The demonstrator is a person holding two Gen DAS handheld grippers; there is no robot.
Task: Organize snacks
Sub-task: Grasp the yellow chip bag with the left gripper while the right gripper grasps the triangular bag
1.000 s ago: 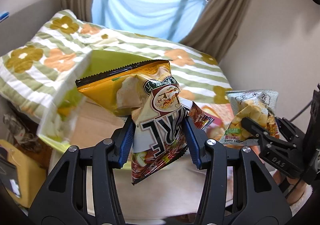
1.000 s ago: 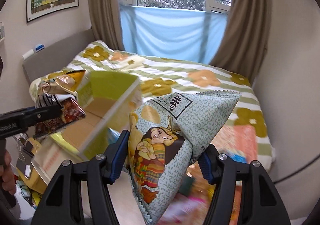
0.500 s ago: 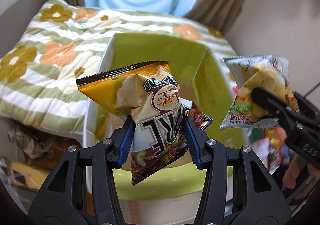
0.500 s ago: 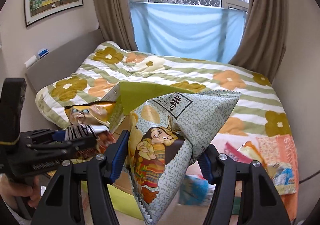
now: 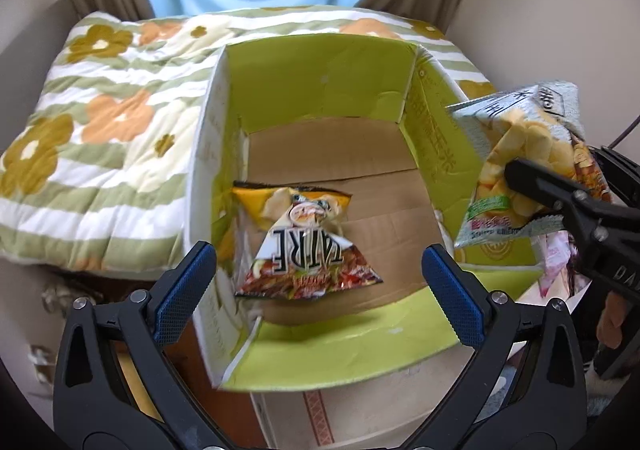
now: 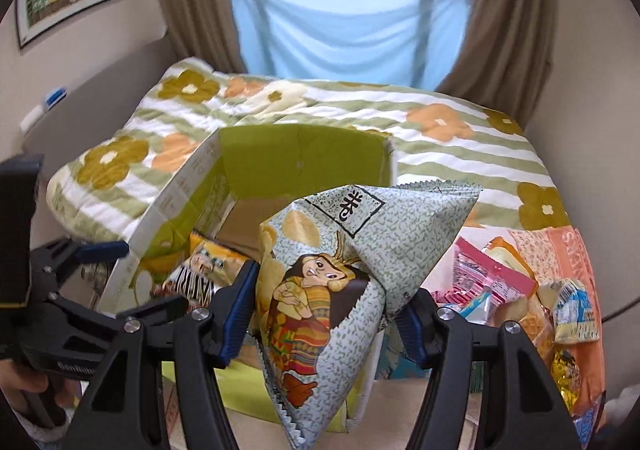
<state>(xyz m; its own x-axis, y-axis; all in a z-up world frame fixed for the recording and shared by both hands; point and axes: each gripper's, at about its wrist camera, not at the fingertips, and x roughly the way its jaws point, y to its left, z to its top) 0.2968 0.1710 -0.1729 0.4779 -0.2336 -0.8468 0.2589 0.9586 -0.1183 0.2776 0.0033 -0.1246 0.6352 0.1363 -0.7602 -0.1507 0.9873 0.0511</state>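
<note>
An open cardboard box (image 5: 320, 74) with lime-green flaps stands against the bed. A yellow-and-brown chip bag (image 5: 304, 242) is inside the box, below my left gripper (image 5: 320, 282), which is open and empty above the box's near side. My right gripper (image 6: 324, 306) is shut on a pale green patterned snack bag (image 6: 344, 274) and holds it at the box's right edge. That bag (image 5: 524, 166) also shows at the right of the left wrist view. The box (image 6: 304, 158) and the chip bag (image 6: 204, 270) also show in the right wrist view.
A pile of loose snack packets (image 6: 532, 298) lies right of the box. The bed with a flowered green-striped quilt (image 5: 112, 122) lies behind and left. A second cardboard box (image 5: 360, 410) sits under the green one. Curtains and a window are behind.
My left gripper opened and let go of the chip bag, which dropped into the box. The left gripper moved over the box. The right gripper moved closer to the box with its bag.
</note>
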